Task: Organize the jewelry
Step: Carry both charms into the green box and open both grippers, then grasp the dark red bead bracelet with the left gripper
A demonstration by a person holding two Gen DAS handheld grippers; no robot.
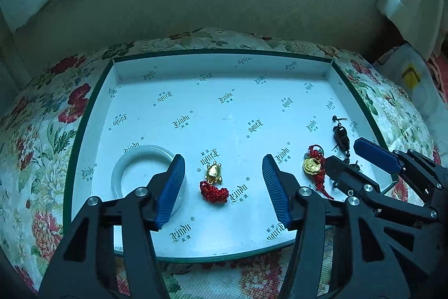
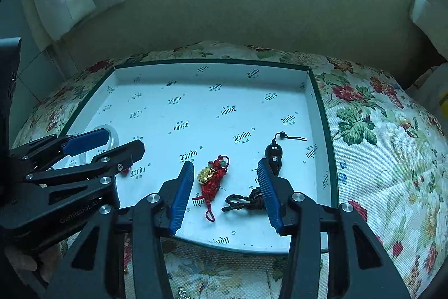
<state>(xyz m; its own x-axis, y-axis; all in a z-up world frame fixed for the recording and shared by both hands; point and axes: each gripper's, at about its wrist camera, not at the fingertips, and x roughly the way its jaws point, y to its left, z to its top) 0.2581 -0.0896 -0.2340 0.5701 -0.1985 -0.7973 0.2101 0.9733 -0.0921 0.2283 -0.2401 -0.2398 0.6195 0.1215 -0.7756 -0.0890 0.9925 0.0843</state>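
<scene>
— Both sets of jaws stand apart with nothing pressed between the blue pads. Left gripper in the left wrist view: a wide gap, and low in the middle of that frame a gold turtle charm on a bunched red cord lies on the box floor between the fingers, touching neither pad.

— And the right gripper?

— About the same spread. In the right wrist view, lower centre, a gold coin charm knotted into red cord lies flat between its pads, clear of both. A black gourd pendant sits just past the right-hand finger, its dark braided cord trailing inward beside that pad. Whether the cord touches the pad I cannot tell.

— Where is everything sitting?

— Inside a shallow white box lid with a dark green rim and printed logos, resting on a floral cloth. A white ring-shaped dish stands at the lower left of the left wrist view, partly behind the left-hand finger.

— Do the grippers see each other?

— Yes. The right gripper shows at the right edge of the left wrist view, over the coin charm and pendant; the left gripper shows at the left edge of the right wrist view, in front of the dish.
</scene>
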